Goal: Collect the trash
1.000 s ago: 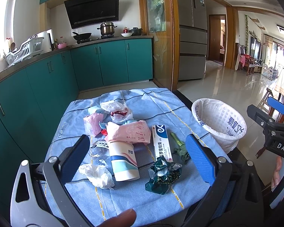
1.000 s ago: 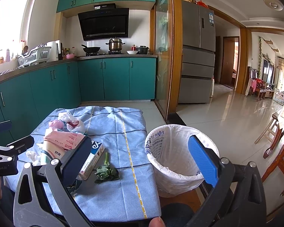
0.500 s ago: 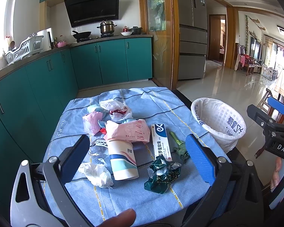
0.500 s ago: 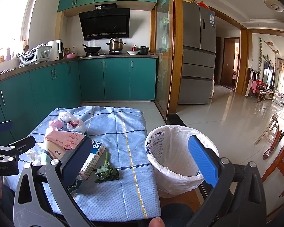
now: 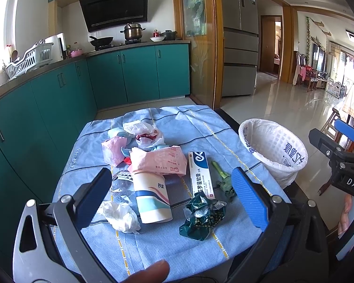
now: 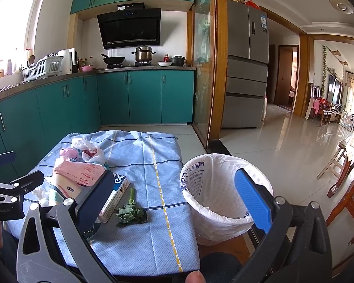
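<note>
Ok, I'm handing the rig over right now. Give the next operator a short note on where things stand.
Left gripper: open, empty, above the trash pile.
Right gripper: open, empty, near the bin.
On the blue cloth: paper cup, ointment box, green wrapper, tissue, pink packet, vegetable stalk, bags behind.
Done: nothing visibly binned.
Left: everything.

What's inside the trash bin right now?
The trash bin holds a white liner, and the walls that show are bare, with no trash seen. Its bottom is hidden by the near rim and the right tongs.
</note>
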A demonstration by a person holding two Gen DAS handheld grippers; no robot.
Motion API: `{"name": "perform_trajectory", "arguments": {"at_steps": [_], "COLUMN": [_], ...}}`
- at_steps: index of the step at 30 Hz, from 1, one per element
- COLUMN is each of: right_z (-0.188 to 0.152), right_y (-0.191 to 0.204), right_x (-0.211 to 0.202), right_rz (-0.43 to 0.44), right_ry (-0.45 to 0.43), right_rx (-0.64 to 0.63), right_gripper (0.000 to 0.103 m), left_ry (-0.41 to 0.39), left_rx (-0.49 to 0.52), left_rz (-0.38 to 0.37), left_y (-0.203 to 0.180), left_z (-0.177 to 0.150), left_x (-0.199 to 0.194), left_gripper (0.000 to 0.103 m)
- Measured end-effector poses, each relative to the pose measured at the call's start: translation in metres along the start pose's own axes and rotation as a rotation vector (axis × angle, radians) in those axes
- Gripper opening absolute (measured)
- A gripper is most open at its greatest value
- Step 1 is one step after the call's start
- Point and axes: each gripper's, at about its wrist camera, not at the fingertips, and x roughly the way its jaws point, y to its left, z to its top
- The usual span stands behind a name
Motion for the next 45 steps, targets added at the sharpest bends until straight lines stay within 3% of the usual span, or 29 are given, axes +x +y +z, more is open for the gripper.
{"name": "perform_trajectory", "arguments": {"at_steps": [34, 36, 39, 42, 45], "right_z": [0.0, -0.002, -0.015, -0.032, -0.047], "right_y": [-0.002, -0.001, 0.008, 0.021, 0.038], "right_x": [0.007, 0.016, 0.062, 0.09, 0.118], "right_rz": [0.007, 0.02, -0.001, 0.066, 0.142], "right_ry": [0.003, 0.033, 0.23, 0.324, 0.4], "right_rx": [0.002, -0.011, -0.064, -0.072, -0.083], "right_gripper": [0.1, 0.1, 0.1, 0.086, 0.052], "left_ry": [0.029, 0.05, 0.135, 0.213, 0.269], "left_rx": [0.01, 0.01, -0.04, -0.052, -0.075], "left_rz": [0.001, 0.034, 0.11, 0.194, 0.184], "left_y": [0.004, 0.012, 0.044, 0.068, 0.082], "left_z": [-0.003, -0.003, -0.013, -0.031, -0.047], "left_x": [0.009, 0.017, 0.038, 0.051, 0.054], "left_gripper": [0.1, 0.1, 0.1, 0.099, 0.085]}}
